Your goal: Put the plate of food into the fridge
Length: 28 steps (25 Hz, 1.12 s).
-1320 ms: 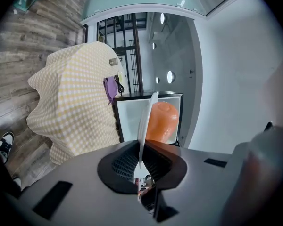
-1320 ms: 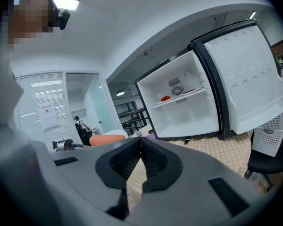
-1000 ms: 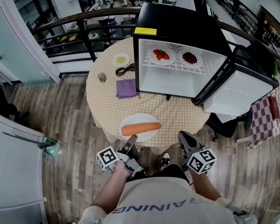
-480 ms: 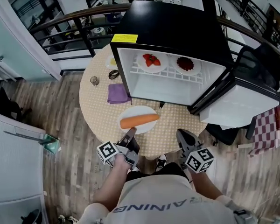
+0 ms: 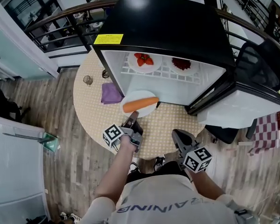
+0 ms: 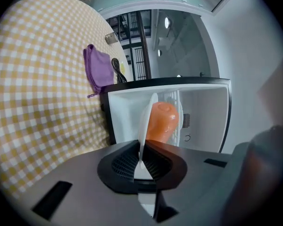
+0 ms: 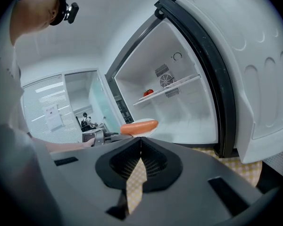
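Head view: I see the open fridge (image 5: pixel 168 27) on the checked table (image 5: pixel 91 115), with its door (image 5: pixel 240 108) swung to the right and both grippers below it.
Plate (image 5: pixel 141 97): white, carrying a carrot (image 5: pixel 140 105), held off the table at the mouth of the fridge's lower compartment. I can't tell if it is past the threshold.
Left gripper (image 5: pixel 131 120): clenched on the plate's near rim. Its own view shows the rim edge-on between the pads, which the head view cannot resolve.
Right gripper (image 5: pixel 177 135): jaws pressed together, nothing in them, near the table's edge and well apart from the plate.
Left gripper view: shows a dark cable (image 6: pixel 117 68) plainly, just beside the purple cloth (image 5: pixel 110 93).
Right gripper view: gives the side-on look, with the carrot lying level and a round vent (image 7: pixel 166 80) in the back wall.
Shelf (image 5: pixel 165 71): the head view shows strawberries (image 5: pixel 143 59) and a dark food (image 5: pixel 181 63) on two plates. The right gripper view shows only the strawberries.
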Each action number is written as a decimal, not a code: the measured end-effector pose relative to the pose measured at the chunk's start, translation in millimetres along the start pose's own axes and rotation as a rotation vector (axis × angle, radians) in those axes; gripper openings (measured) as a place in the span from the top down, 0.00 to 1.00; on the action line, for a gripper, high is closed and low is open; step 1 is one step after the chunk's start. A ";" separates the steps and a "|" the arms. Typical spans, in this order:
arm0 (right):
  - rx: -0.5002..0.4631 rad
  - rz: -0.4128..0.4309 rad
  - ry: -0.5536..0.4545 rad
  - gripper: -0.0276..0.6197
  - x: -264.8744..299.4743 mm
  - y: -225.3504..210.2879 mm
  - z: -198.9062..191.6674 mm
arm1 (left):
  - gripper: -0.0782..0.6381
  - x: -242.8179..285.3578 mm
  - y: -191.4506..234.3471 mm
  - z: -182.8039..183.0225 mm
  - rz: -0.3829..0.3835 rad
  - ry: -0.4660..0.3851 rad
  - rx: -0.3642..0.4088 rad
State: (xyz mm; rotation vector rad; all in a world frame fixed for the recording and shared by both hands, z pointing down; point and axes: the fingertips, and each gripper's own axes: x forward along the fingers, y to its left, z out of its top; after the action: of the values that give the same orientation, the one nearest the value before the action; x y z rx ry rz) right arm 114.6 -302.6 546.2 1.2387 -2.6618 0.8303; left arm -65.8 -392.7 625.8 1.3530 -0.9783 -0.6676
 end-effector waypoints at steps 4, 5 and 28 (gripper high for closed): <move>0.015 -0.002 0.012 0.92 4.1 -3.0 -5.5 | 0.86 35.5 12.8 7.1 0.032 -0.026 0.001; 0.019 -0.003 0.016 0.92 4.9 -3.8 -7.1 | 0.85 43.2 16.4 8.1 0.040 -0.030 -0.011; 0.037 -0.005 0.095 0.92 9.0 -15.6 -26.3 | 0.85 144.2 38.3 30.0 0.158 -0.079 -0.055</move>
State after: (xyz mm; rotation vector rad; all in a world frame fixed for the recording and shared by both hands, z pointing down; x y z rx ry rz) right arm 116.4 -303.5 577.9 1.1825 -2.5787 0.9183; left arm -29.8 -526.5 688.7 1.1949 -1.1099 -0.6274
